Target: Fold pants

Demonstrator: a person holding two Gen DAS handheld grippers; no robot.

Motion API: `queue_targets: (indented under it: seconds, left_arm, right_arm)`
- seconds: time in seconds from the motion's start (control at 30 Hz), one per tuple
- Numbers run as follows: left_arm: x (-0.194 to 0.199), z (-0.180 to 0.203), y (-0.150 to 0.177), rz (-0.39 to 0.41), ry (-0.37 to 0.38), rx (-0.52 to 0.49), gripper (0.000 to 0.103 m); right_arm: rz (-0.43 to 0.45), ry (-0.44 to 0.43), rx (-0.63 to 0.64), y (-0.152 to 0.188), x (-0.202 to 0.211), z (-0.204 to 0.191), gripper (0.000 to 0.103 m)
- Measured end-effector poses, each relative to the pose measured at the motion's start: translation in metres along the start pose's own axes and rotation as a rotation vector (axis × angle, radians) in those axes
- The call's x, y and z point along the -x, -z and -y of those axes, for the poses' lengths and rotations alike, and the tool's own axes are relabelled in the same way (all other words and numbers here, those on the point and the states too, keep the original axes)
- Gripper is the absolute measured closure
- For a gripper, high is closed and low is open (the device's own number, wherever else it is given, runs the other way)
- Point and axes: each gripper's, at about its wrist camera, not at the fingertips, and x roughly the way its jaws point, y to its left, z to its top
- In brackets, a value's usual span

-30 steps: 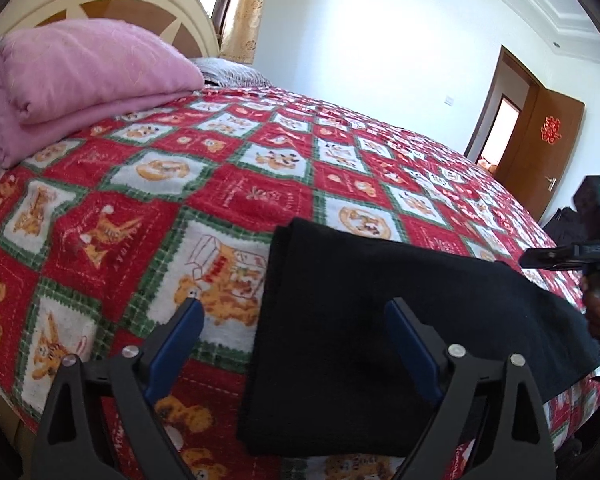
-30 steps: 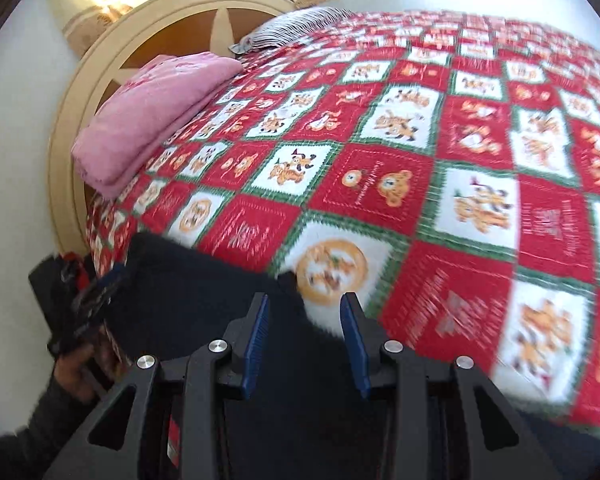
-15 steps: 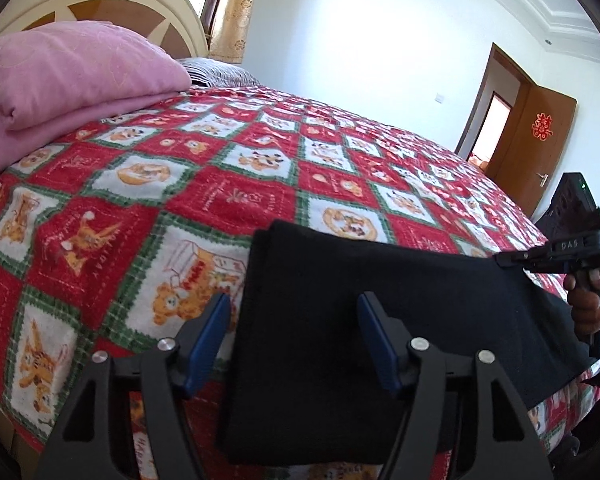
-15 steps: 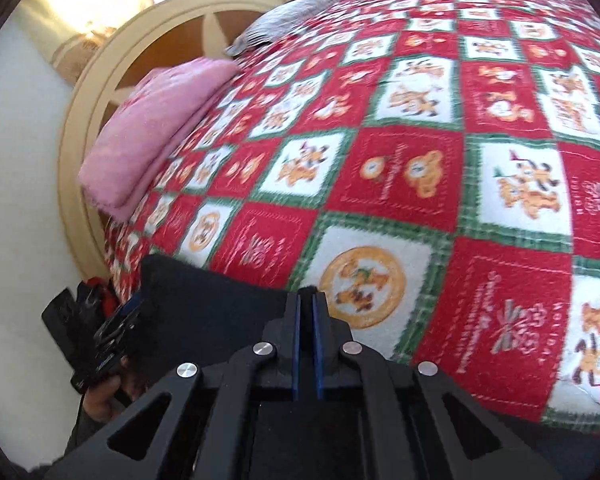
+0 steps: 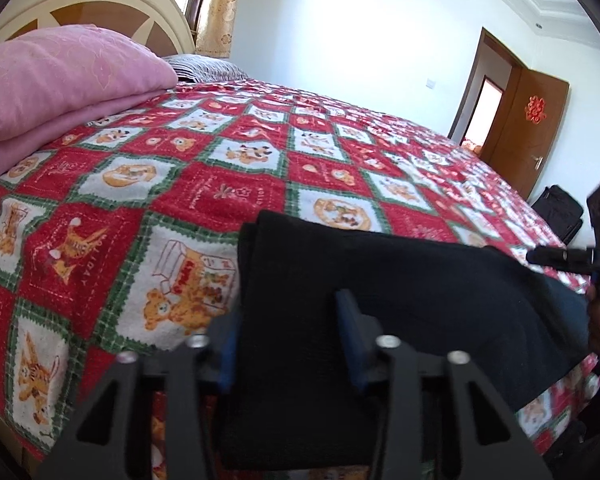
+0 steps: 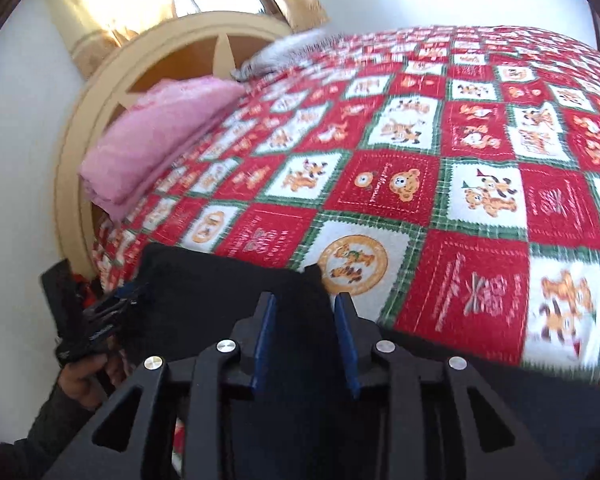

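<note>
Folded black pants (image 5: pixel 380 280) lie along the near edge of the bed. My left gripper (image 5: pixel 288 344) straddles their left end, jaws partly open with black cloth between them. In the right wrist view the pants (image 6: pixel 220 292) run from the left gripper's hand toward me. My right gripper (image 6: pixel 304 336) has its blue pads a little apart with a raised corner of the pants between them. The right gripper also shows at the far right of the left wrist view (image 5: pixel 580 260).
A red, white and green patterned bedspread (image 5: pixel 220 184) covers the bed. A folded pink blanket (image 5: pixel 60 80) and a striped pillow (image 5: pixel 204 68) lie by the cream headboard (image 6: pixel 100 92). A brown door (image 5: pixel 528 128) stands open; a black bag (image 5: pixel 560 212) sits beyond the bed.
My left gripper has narrowed and pushed in over the pants' left end. My right gripper shut half a second ago and now stands slightly apart with a pants corner lifted between the pads.
</note>
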Motion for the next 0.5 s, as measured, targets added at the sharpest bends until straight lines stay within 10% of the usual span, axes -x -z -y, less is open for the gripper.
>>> queue_targets:
  seconds: [0.2, 0.5]
  left_arm:
    - [0.011, 0.026, -0.004, 0.033, -0.034, -0.085, 0.074]
    - [0.001, -0.009, -0.002, 0.025, 0.087, 0.099, 0.081]
  right_arm:
    - [0.033, 0.022, 0.01, 0.025, 0.016, -0.003, 0.066]
    - [0.057, 0.022, -0.058, 0.047, 0.025, 0.011, 0.065]
